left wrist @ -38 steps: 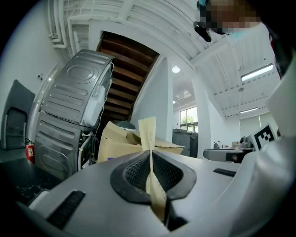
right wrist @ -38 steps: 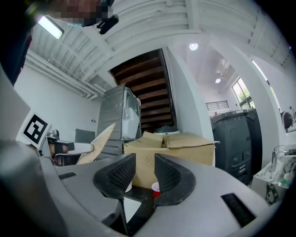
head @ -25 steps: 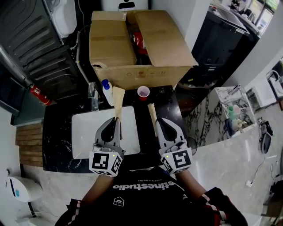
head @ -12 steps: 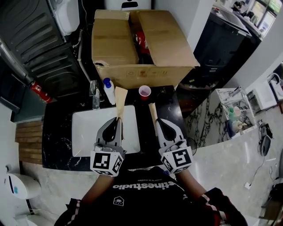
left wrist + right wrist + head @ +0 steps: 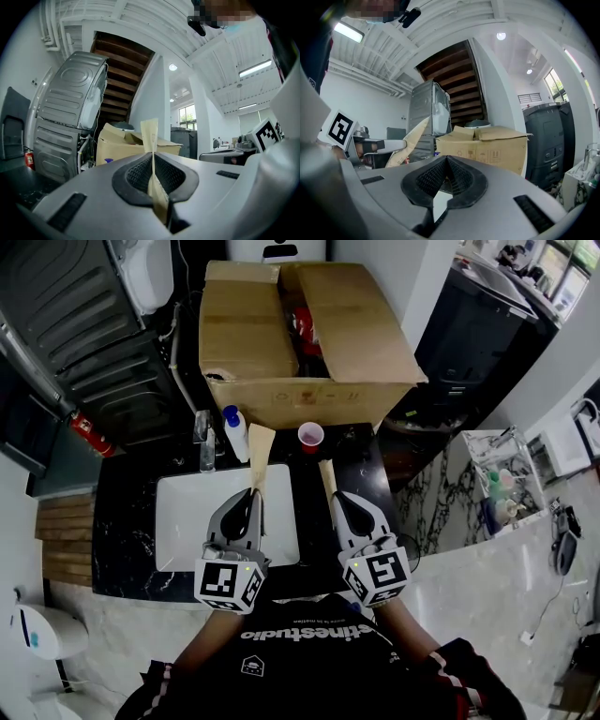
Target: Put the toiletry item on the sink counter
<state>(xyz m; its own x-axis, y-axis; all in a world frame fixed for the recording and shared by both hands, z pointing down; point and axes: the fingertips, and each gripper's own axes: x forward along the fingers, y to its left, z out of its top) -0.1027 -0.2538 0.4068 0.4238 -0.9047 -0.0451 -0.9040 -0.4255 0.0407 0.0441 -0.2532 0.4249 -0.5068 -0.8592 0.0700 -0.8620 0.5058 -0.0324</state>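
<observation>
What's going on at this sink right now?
A person stands at the black sink counter with a gripper in each hand. The left gripper has its jaws shut on a tan paper packet, held over the white basin. The right gripper is shut with nothing between its jaws. A blue-capped bottle and red cup stand behind, near the cardboard box.

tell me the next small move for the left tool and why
Probably ease the left tool forward toward the brown cardboard box: it is shut on the flat tan paper packet but hangs over the white sink basin, with black counter just beyond.
</observation>
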